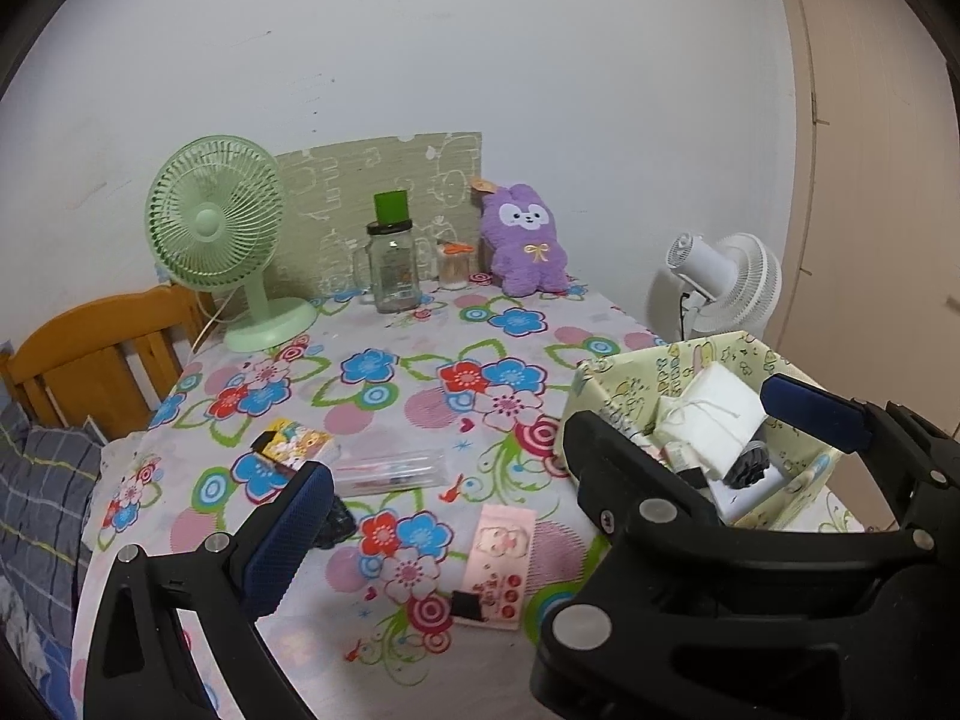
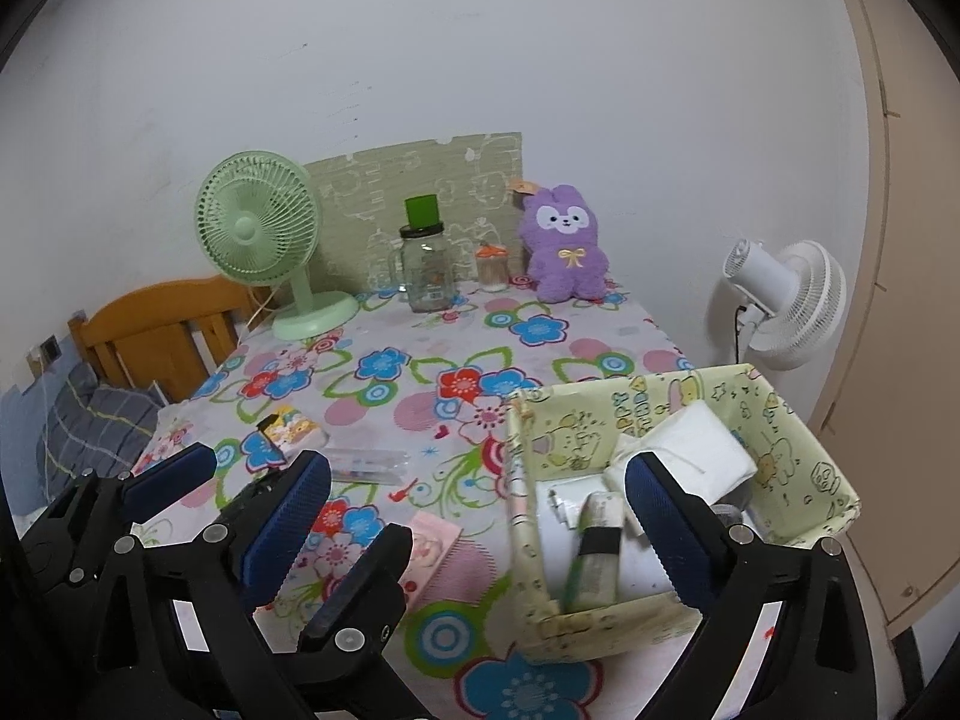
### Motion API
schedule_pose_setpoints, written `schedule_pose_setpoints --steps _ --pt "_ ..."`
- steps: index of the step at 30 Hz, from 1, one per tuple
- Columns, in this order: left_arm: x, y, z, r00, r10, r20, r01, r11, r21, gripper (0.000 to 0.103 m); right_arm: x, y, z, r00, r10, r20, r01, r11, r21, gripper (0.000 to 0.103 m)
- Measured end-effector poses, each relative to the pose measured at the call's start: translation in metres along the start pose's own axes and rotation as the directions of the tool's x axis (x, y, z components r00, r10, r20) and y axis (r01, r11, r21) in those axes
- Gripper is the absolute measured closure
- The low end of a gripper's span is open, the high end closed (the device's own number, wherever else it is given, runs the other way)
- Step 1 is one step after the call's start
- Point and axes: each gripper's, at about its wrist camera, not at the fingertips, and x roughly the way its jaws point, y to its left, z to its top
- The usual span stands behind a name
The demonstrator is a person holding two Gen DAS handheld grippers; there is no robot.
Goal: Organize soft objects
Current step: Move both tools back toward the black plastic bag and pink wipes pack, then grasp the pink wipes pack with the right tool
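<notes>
A purple plush bunny (image 1: 528, 240) sits upright at the table's far edge against the wall; it also shows in the right wrist view (image 2: 565, 246). A pale yellow fabric basket (image 1: 798, 474) on the right holds a white folded cloth (image 1: 717, 414) and small items; in the right wrist view the basket (image 2: 528, 516) holds the cloth (image 2: 696, 450) and a tube (image 2: 597, 558). My left gripper (image 1: 540, 468) is open above the table's front. My right gripper (image 2: 480, 516) is open, one finger over the basket. The left gripper (image 2: 258, 480) shows at lower left in the right wrist view, apparently open.
On the floral tablecloth (image 1: 420, 360): a green desk fan (image 1: 216, 216), a glass jar (image 1: 393, 267), a small jar (image 1: 453, 267), a clear plastic case (image 1: 390, 471), a pink card (image 1: 501, 564), a small colourful pack (image 1: 297, 444). A white fan (image 1: 726, 282) stands right; a wooden bed frame (image 1: 102, 348) left.
</notes>
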Motion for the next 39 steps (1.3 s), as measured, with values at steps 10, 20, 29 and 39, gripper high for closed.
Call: schedule_pose_setpoints --steps 10,20,29,39 --pt "-0.003 0.022 -0.016 0.999 0.025 -0.022 -0.025 1.000 -0.008 0.000 0.006 0.024 -0.013 1.000 0.026 -0.016 -0.026 1.000 -0.001 0.003" --pt "0.005 0.043 -0.031 0.998 0.030 -0.053 -0.032 0.999 -0.023 0.000 0.017 0.045 -0.025 0.998 0.034 -0.044 -0.034 0.999 -0.009 0.006" --pt "0.019 0.059 -0.045 0.993 0.048 -0.105 -0.052 0.998 -0.036 0.000 0.039 0.059 -0.039 0.994 0.040 -0.104 -0.041 0.999 -0.013 0.012" --pt "0.038 0.071 -0.055 0.986 0.060 -0.154 -0.066 0.997 -0.036 0.000 0.065 0.062 -0.051 0.985 0.025 -0.170 -0.020 0.999 0.029 0.015"
